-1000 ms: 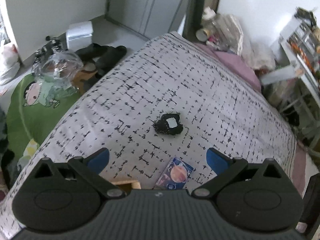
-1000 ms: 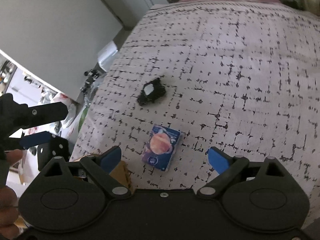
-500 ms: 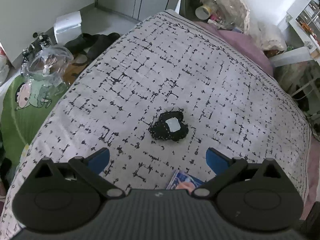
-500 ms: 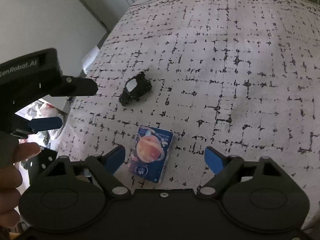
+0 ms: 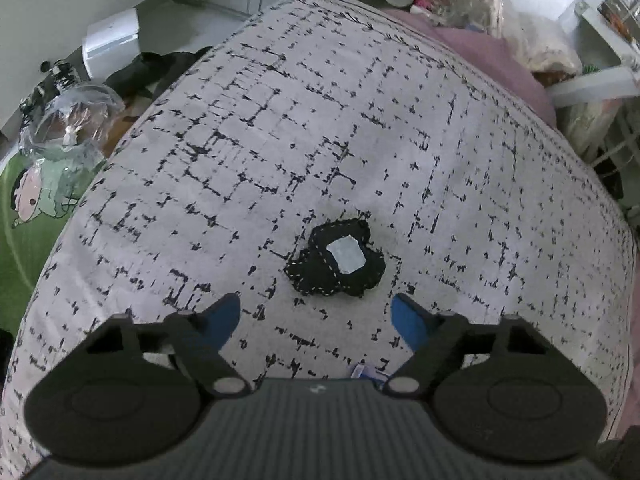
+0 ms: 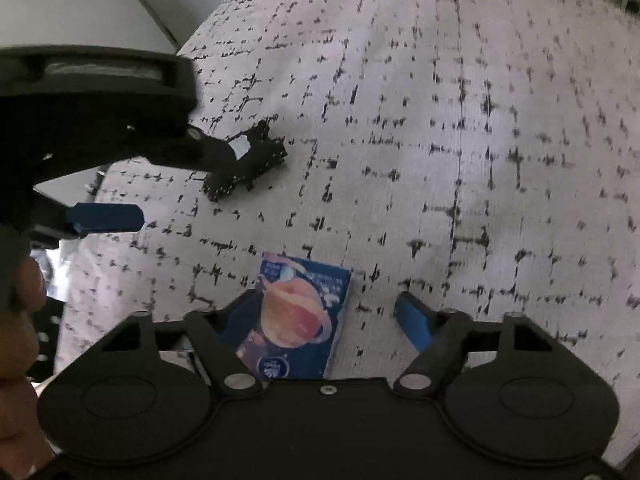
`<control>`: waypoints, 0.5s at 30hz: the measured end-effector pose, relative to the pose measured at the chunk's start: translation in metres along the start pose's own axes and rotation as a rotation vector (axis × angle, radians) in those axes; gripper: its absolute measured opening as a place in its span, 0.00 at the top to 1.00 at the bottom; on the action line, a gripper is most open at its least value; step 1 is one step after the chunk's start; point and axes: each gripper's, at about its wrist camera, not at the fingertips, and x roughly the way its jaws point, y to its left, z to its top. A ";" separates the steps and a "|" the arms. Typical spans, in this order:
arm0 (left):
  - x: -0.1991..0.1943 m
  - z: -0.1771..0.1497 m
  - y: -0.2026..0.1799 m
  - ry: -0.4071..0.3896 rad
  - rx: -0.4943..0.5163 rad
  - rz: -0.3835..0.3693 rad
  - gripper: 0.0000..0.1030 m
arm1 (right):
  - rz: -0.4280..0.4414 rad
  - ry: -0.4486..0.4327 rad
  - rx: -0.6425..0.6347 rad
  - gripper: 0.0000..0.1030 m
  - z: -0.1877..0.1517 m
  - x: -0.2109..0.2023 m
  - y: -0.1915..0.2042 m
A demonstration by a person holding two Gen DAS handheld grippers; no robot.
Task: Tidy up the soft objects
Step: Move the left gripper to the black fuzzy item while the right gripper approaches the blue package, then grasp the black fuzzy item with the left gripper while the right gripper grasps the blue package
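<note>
A black felt piece (image 5: pixel 316 276) with a white patch lies on the patterned bed cover (image 5: pixel 280 140). My left gripper (image 5: pixel 316 320) hovers just short of it, its jaws closing with nothing between the blue pads. In the right wrist view the left gripper (image 6: pixel 186 188) reaches over the same felt piece (image 6: pixel 260 156). A blue tissue pack (image 6: pixel 298 316) with a planet picture lies between the fingers of my right gripper (image 6: pixel 328 316). The right jaws are closing too. The pack sits against the left finger, while the right pad (image 6: pixel 412 320) stands apart from it.
The bed cover (image 6: pixel 480 120) stretches away to the right. Left of the bed, the floor holds a clear plastic bag (image 5: pixel 72 120), a white box (image 5: pixel 112 46), dark shoes and a green cartoon rug (image 5: pixel 28 208). Clutter and a shelf stand at the far right. A person's hand (image 6: pixel 18 320) holds the left gripper.
Both grippers have come down closer to the bed and their jaws have narrowed. The left gripper has moved in over the felt piece; the tissue pack now lies between the right fingers.
</note>
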 end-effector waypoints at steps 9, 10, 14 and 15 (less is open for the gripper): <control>0.021 0.007 -0.007 0.028 -0.018 -0.006 0.30 | 0.019 -0.030 0.034 0.72 0.013 -0.008 -0.031; 0.023 0.008 -0.008 0.030 -0.020 -0.002 0.30 | 0.028 -0.033 0.044 0.72 0.014 -0.009 -0.035; 0.036 0.011 -0.010 0.037 -0.048 0.014 0.30 | 0.049 -0.040 0.063 0.76 0.015 -0.017 -0.055; 0.040 0.012 -0.011 0.037 -0.047 0.021 0.30 | 0.048 -0.040 0.063 0.76 0.015 -0.019 -0.057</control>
